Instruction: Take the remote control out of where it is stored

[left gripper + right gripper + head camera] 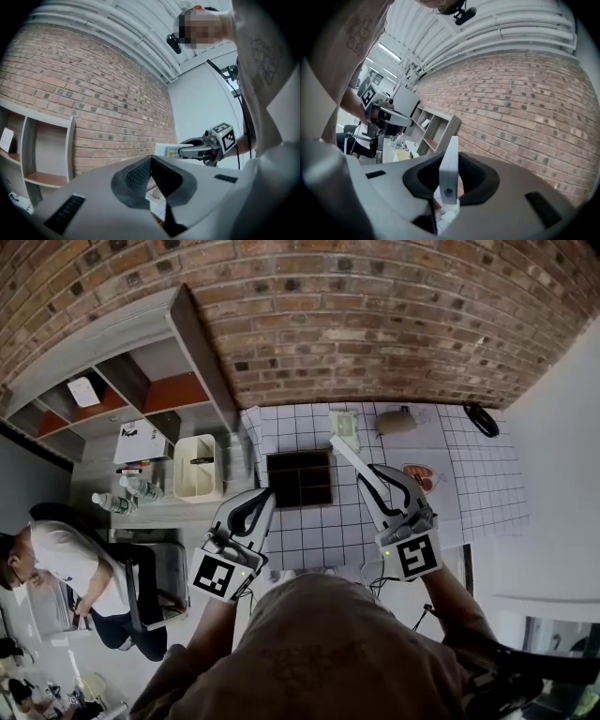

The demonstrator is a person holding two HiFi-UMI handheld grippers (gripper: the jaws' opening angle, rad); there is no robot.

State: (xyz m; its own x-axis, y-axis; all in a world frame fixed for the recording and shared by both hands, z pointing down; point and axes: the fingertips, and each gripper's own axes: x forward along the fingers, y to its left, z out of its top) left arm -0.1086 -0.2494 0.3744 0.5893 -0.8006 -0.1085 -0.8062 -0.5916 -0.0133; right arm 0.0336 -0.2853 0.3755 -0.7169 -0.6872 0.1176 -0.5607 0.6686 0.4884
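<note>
Head view.
A: Your right gripper (380,486) pinches the white remote control (345,454) by its near end. The remote hangs over the gridded table (487,493), just at the three o'clock side of the dark divided box (272,479), which I judge is where it was stored.
B: Its long axis runs from your jaws out toward eleven o'clock, with the free end aimed at the brick wall (375,324). Your left gripper (262,501) sits at nine o'clock of the right one, jaws pressed together and empty. Only your right hand is on the remote.

Left gripper view.
A: Your left jaw tips meet with nothing between them. Beyond them at two o'clock, the right gripper (185,151) carries the remote (165,150), which sticks out level toward nine o'clock with its button face to this camera.

Right gripper view.
B: The remote (449,164) stands edge-on between your pads, thin side to the lens. Its length runs away along the jaws toward the brick. The left gripper (410,123) is at ten o'clock, well apart.
A: The remote looks clear of the box, so I judge the coming move belongs to your right hand alone: carry it off in line with that long axis.
</note>
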